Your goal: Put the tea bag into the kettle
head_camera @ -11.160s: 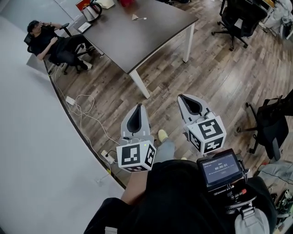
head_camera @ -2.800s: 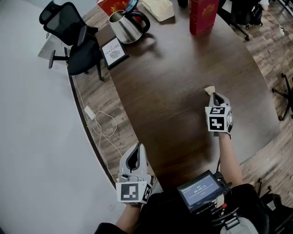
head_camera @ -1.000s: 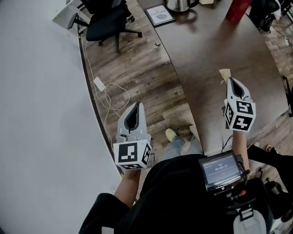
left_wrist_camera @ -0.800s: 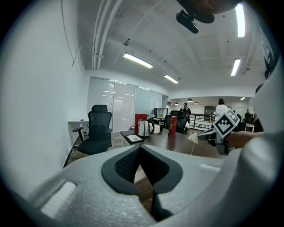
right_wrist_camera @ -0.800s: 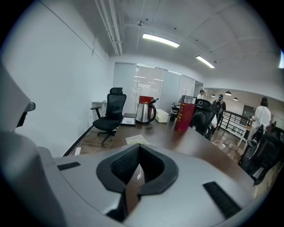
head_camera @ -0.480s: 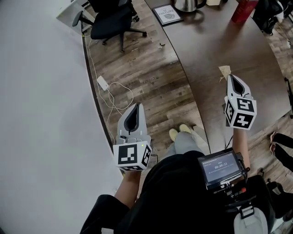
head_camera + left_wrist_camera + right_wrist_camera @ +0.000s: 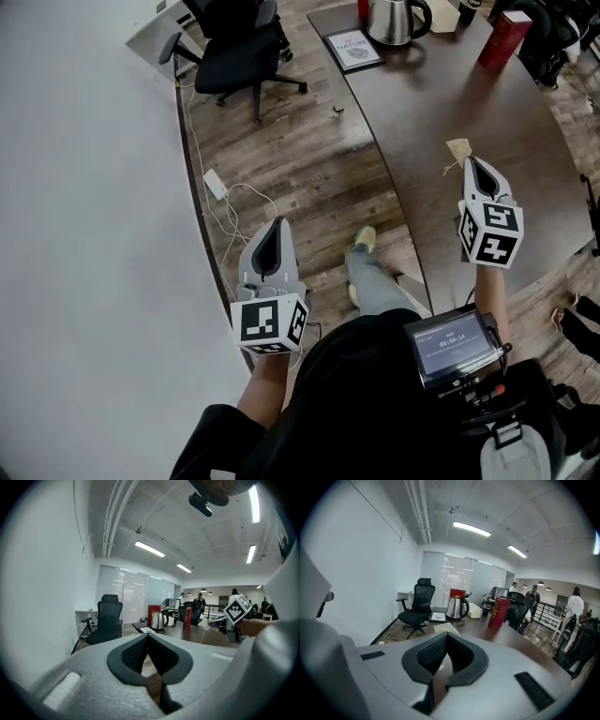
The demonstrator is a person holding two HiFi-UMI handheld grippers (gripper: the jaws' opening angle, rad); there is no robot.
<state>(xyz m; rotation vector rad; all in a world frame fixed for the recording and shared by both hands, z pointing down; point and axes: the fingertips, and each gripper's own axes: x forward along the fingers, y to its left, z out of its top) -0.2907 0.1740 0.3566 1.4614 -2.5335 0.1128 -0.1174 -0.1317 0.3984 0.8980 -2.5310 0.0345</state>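
Note:
The steel kettle [image 7: 394,21] stands at the far end of the dark table [image 7: 441,103]; it also shows as the kettle [image 7: 456,607] in the right gripper view and the kettle [image 7: 159,620] in the left gripper view. My right gripper [image 7: 472,161] is over the table's near part, shut on the tea bag [image 7: 458,147], whose tan paper sticks out past the tips. From the right gripper [image 7: 447,634] the tea bag [image 7: 446,628] lies just ahead of the jaws. My left gripper [image 7: 275,222] hangs over the wooden floor, shut and empty.
A framed card [image 7: 352,47] lies next to the kettle and a red box [image 7: 504,39] stands to its right. A black office chair [image 7: 239,37] is left of the table. A cable and adapter [image 7: 216,183] lie on the floor by the white wall. People stand far off.
Both grippers have travelled along the table edge toward the kettle end; the kettle and red box have come further into view. The tea bag stays in the right gripper.

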